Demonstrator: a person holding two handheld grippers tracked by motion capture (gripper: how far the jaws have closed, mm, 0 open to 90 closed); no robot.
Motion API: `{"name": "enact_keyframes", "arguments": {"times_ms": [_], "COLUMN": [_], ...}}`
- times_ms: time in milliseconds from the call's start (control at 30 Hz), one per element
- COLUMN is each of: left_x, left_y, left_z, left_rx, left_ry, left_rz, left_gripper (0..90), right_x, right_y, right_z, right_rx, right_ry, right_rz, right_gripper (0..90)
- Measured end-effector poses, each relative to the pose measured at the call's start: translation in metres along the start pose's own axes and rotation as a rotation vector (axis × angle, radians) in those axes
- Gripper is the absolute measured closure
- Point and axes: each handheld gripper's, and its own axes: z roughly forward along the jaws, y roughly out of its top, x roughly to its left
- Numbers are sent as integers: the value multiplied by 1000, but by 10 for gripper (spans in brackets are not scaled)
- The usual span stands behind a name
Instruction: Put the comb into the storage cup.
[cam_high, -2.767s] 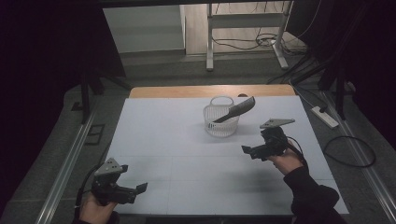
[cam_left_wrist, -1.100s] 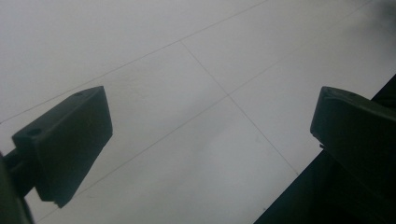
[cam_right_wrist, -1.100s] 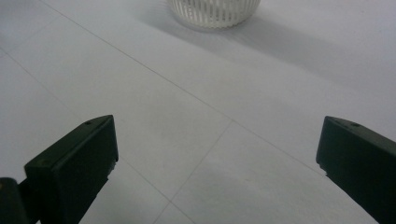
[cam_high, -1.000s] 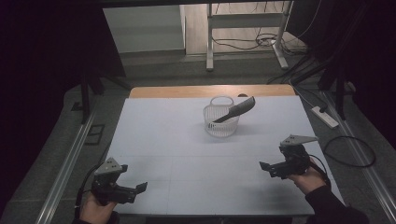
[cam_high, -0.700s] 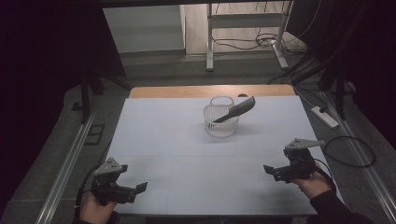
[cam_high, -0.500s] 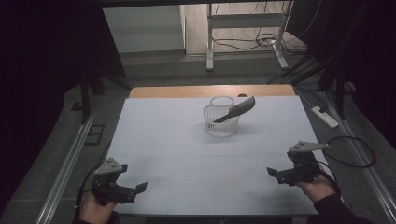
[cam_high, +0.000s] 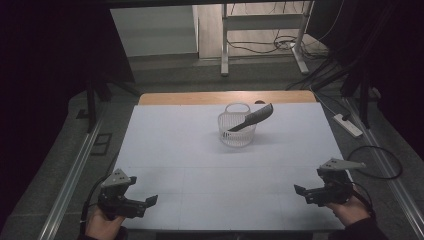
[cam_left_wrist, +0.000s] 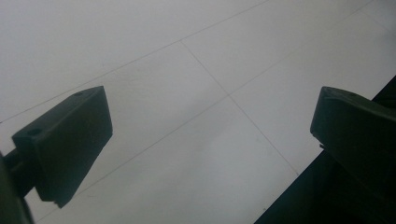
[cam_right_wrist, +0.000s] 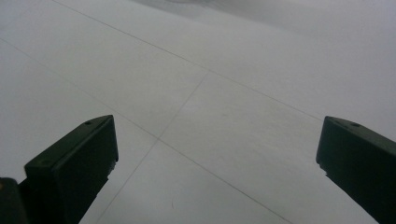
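A black comb (cam_high: 252, 118) lay propped across the rim of a white basket (cam_high: 237, 134) toward the far middle of the white table (cam_high: 200, 150). Well apart from it, near the front corners, the left gripper (cam_high: 145, 202) and right gripper (cam_high: 301, 191) were held low, each with jaws spread wide and nothing between them.

We see a dim high view: the white bench (cam_high: 200, 150) is the brightest area, evenly lit, no glare, while the surroundings left and right fall to near black. The basket (cam_high: 237, 131) throws a soft, faint shadow on the bench just beside it. Floor beyond the bench is mid-grey, a paler patch at the top. Focus is fair, slightly grainy. In the left gripper view we get flat grey light on the bench, the black tongs soft-edged and blurred. The right gripper view is similar, hazy, with a darker smear along its top edge.
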Motion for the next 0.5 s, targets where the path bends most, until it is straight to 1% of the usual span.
{"name": "enact_keyframes", "arguments": {"times_ms": [233,400,500], "left_x": [1,1,1], "left_y": [0,0,-1], "left_z": [-1,-1,-2], "left_rx": [-9,-13,-26], "left_ry": [-3,2,9], "left_rz": [-12,-10,-13], "left_gripper": [0,0,0], "right_x": [0,0,1], "right_y": [-7,-11,-13], "right_z": [-7,-12,-14], "right_rx": [1,5,8], "right_ry": [-17,-30,-37], "right_rz": [14,25,31], "right_gripper": [0,0,0]}}
